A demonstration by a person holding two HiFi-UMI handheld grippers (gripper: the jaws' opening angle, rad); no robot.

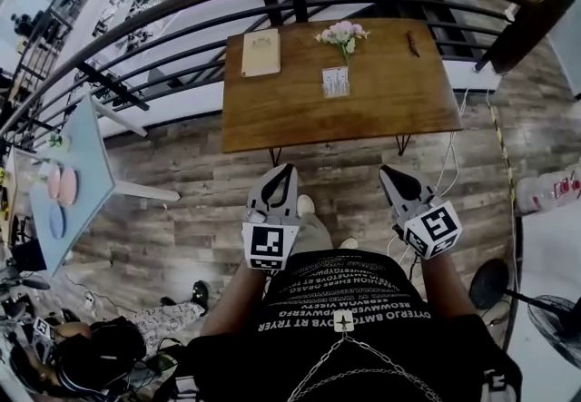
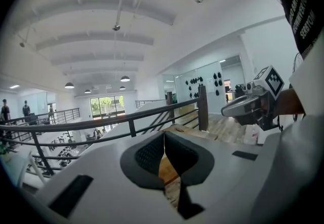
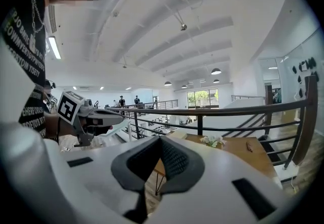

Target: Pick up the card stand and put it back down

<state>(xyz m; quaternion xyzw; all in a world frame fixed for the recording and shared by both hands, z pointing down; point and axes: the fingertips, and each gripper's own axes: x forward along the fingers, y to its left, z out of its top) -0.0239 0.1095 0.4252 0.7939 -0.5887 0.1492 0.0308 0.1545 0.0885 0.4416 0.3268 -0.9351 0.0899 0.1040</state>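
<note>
The card stand (image 1: 335, 82) is a small clear holder with a printed card, upright near the middle of the wooden table (image 1: 272, 110). Behind it lie pink and white flowers (image 1: 342, 33), which also show in the right gripper view (image 3: 212, 140). Both grippers hang over the plank floor, well short of the table's near edge. My left gripper (image 1: 290, 168) is shut with nothing in it, and its pads meet in its own view (image 2: 163, 135). My right gripper (image 1: 385, 171) is likewise shut and empty (image 3: 161, 140). Each gripper shows in the other's view, side by side.
A tan booklet (image 1: 260, 53) and a small dark object (image 1: 413, 44) also lie on the table. A black railing (image 1: 182, 1) curves behind it. A light blue table (image 1: 64, 182) stands at left, a fan (image 1: 554, 323) at lower right, bags (image 1: 91, 350) at lower left.
</note>
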